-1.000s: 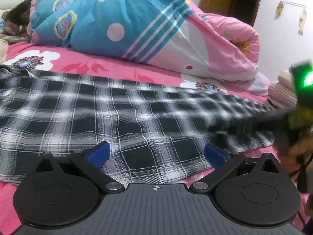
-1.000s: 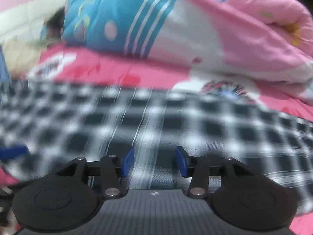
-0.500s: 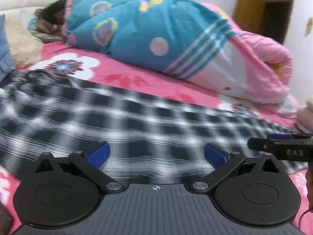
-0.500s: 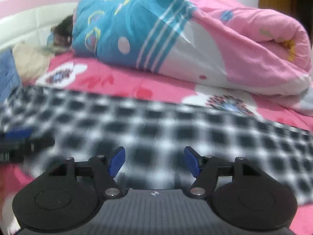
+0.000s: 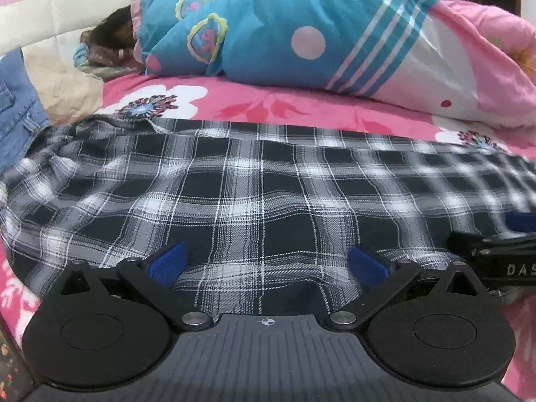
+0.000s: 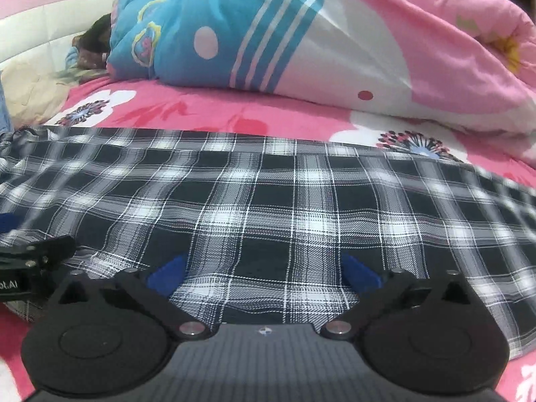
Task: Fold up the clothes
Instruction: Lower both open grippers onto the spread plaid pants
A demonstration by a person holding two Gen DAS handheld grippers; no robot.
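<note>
Black-and-white plaid garment (image 5: 254, 197) spread flat across pink floral bedsheet (image 5: 301, 107), long axis running left to right, near edge right in front of both tools. Some wrinkling at its left end by the blue denim piece (image 5: 16, 117).

Left gripper (image 5: 267, 263): jaws spread wide, blue pads (image 5: 167, 261) hanging over the plaid's near edge, nothing pinched. Cloth lying between the tips but not pressed.

Right gripper (image 6: 263, 273): jaws spread to full width, just been opening; plaid fabric (image 6: 268, 207) below and between the pads (image 6: 360, 273), not gripped. Possibly pads grazing the cloth surface, hard to confirm at this angle.

Each tool visible in the other's view: right one at the far right edge of the left wrist view (image 5: 502, 258), left one at the far left edge of the right wrist view (image 6: 30, 261). Side by side, both along the garment's near edge.

Behind the garment: rolled blue-and-pink quilt (image 5: 301, 26) with a person lying under it, dark hair (image 5: 114, 37) showing at the left end. Right end of plaid blurred in the left wrist view.
</note>
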